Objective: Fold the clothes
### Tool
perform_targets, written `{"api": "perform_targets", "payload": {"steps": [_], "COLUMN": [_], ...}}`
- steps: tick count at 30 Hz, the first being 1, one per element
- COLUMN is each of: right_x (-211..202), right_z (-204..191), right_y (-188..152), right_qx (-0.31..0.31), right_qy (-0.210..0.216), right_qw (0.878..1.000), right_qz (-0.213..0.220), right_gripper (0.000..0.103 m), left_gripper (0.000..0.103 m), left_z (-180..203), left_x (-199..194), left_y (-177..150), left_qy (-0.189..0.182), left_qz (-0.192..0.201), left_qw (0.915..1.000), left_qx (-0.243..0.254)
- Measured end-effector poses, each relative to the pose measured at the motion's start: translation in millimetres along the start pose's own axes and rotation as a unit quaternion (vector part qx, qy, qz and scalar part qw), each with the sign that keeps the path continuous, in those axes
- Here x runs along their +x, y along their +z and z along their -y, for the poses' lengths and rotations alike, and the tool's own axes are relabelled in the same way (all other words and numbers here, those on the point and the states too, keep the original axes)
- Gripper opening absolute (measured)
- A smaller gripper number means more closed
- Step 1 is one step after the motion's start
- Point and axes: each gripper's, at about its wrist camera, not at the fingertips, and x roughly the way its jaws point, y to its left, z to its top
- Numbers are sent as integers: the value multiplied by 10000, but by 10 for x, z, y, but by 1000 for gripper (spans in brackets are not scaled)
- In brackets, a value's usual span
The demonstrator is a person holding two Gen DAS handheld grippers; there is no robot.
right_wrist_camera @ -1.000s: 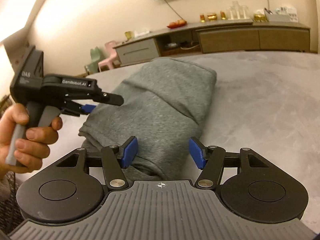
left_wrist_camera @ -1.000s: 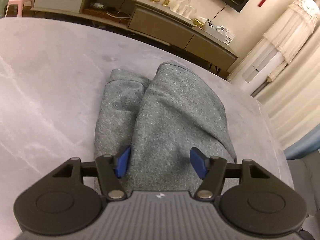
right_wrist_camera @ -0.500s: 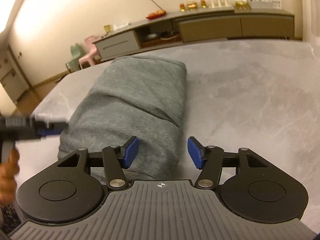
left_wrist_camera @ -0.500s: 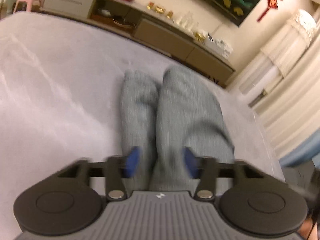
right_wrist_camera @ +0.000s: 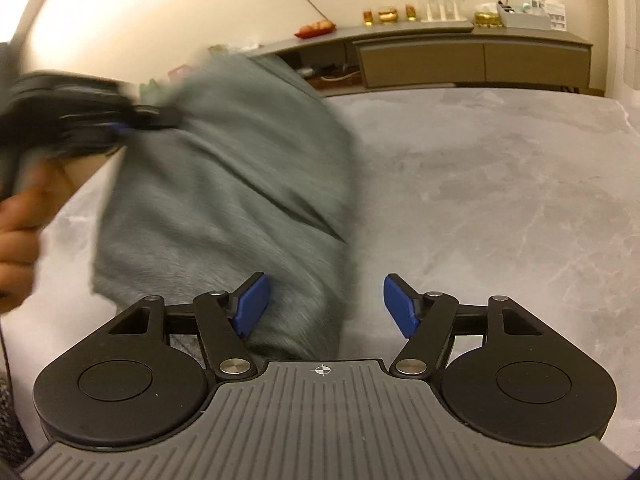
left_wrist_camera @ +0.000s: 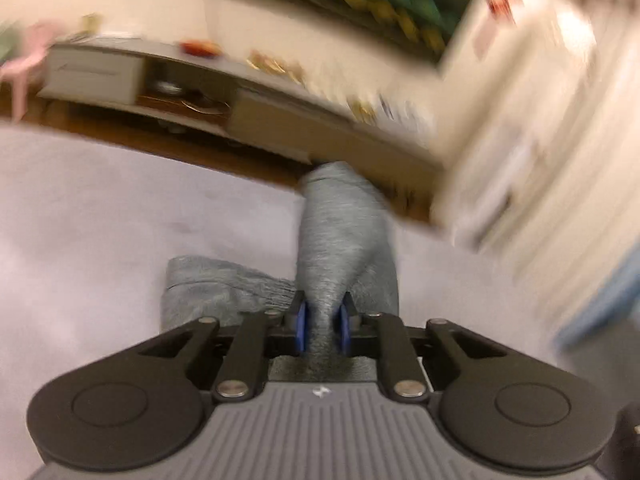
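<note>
The left claw [left_wrist_camera: 323,326] is closing on a bunched edge of the grey garment [right_wrist_camera: 240,184], which lies on the counter [right_wrist_camera: 500,184]. The right claw [right_wrist_camera: 324,306] is opening, its pads clear of the near edge. Next, I'd guess, that flap must be carried over.

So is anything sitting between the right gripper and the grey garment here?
Nothing visible. The right gripper is opening, and the near end of the grey garment already lies between its pads, untouched by the right one. The left gripper is closing on a bunched fold of cloth.
</note>
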Motion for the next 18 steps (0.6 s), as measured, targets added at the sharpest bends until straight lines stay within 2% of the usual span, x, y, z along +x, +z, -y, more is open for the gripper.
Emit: {"api": "perform_targets", "payload": {"steps": [2, 4, 6, 8, 10, 11, 12, 13, 15, 18], "right_x": [22, 98, 162, 181, 187, 201, 221, 242, 302, 238], "right_z": [-24, -82, -143, -176, -132, -79, -22, 34, 76, -67], "right_y": [-2, -20, -60, -89, -93, -95, -98, -102, -113, -117], "right_qx": [27, 48, 55, 92, 299, 482, 675, 861, 980, 690], "right_qy": [118, 286, 357, 477, 623, 716, 804, 893, 1102, 1268], "right_qw": [9999, 9995, 9991, 9985, 9973, 9960, 9942, 9920, 9883, 9875], "right_qz": [-12, -102, -221, -260, -246, -243, -246, -252, -383, -637], "right_gripper": [69, 69, 69, 69, 69, 69, 66, 58, 35, 28], "left_gripper": [17, 21, 31, 32, 38, 46, 53, 55, 57, 57], "left_z": [-396, -657, -679, -583, -584, -591, -588, -579, -604, -597], "left_x": [202, 304, 300, 277, 304, 321, 362, 395, 382, 223], "left_y": [-167, -293, -323, -327, -302, -289, -289, -288, -258, -145], "left_qy": [537, 611, 655, 766, 857, 904, 967, 1031, 1144, 1390], "left_qz": [-487, -655, -620, -573, -559, -557, -561, -570, -587, -506], "left_qw": [9961, 9923, 9925, 9931, 9928, 9925, 9921, 9915, 9903, 9885], "left_qx": [-510, -853, -828, -675, -620, -599, -574, -554, -535, -320]}}
